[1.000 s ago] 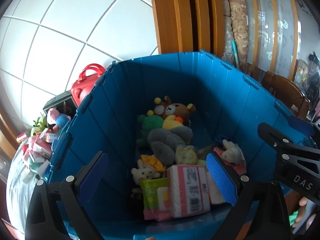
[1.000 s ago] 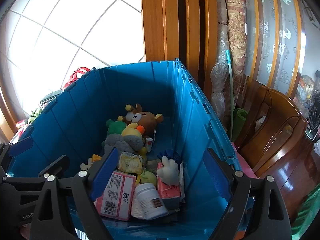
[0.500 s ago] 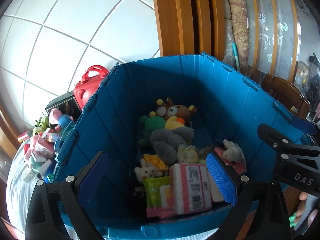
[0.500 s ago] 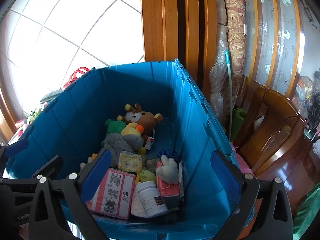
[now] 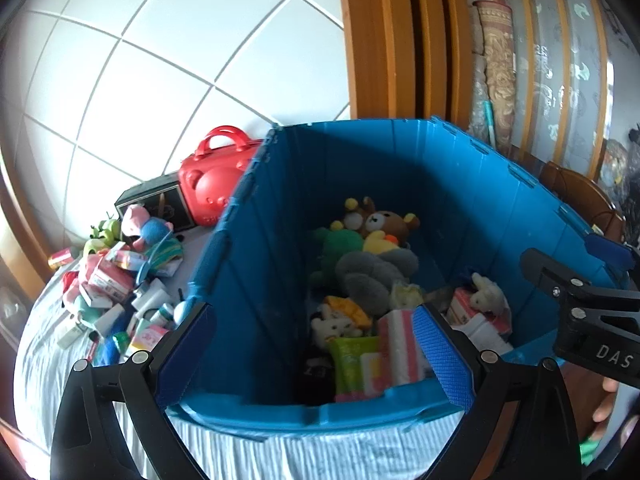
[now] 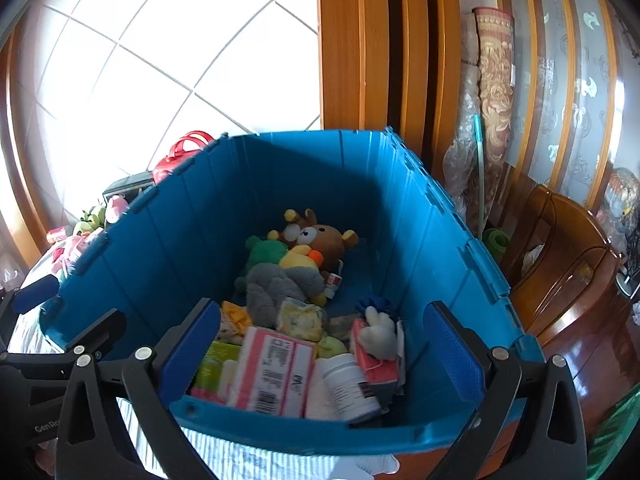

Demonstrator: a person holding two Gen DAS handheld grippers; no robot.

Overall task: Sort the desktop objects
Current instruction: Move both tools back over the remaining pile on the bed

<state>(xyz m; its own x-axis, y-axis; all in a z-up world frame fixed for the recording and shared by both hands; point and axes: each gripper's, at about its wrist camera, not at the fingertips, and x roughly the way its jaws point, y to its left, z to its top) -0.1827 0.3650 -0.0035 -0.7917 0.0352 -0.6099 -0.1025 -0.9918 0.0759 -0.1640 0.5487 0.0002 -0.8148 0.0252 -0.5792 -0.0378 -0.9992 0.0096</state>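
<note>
1. Both grippers, left gripper and right gripper, now sit farther back from the blue bin at frame centre; right jaws finished widening, both spread and empty, so a drop looks done.
2. One white bottle, one brown bear inside; uncounted heap at left remains.

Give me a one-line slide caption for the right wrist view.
Open, empty right gripper above a blue bin of plush toys, pink boxes and a white bottle.
</note>
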